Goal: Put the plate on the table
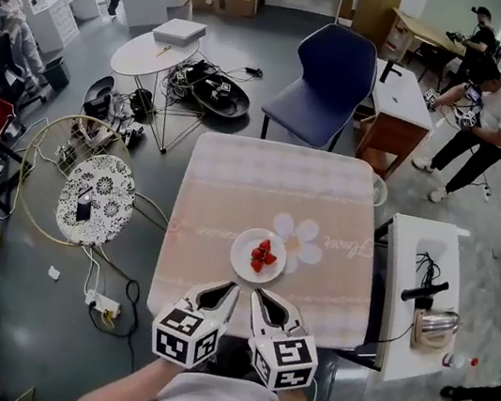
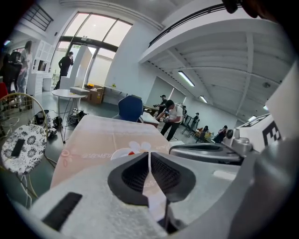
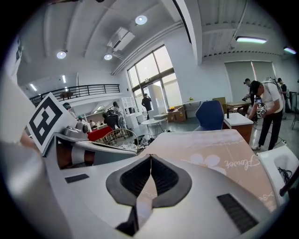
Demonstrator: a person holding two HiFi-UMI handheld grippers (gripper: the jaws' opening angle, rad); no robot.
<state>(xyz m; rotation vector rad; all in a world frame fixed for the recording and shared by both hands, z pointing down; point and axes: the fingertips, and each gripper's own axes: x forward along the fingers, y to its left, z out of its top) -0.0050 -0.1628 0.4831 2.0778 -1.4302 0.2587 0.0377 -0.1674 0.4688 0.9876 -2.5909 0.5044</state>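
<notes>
Facing the plate (image 1: 240,252), left claw (image 1: 232,288) and right claw (image 1: 256,294) hang just short.

Head view steeply down; gripper views low, sharing table (image 1: 234,183).

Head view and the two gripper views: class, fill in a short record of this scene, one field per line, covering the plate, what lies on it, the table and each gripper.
plate: white, resting on the table, toward its near edge, overlapping a flower print
on the plate: red fruit pieces, probably strawberries
table: square, covered with a pink cloth
left gripper: jaws together, nothing between them, just short of the plate
right gripper: jaws together, nothing between them, just short of the plate
task state: plate already on the table
</notes>
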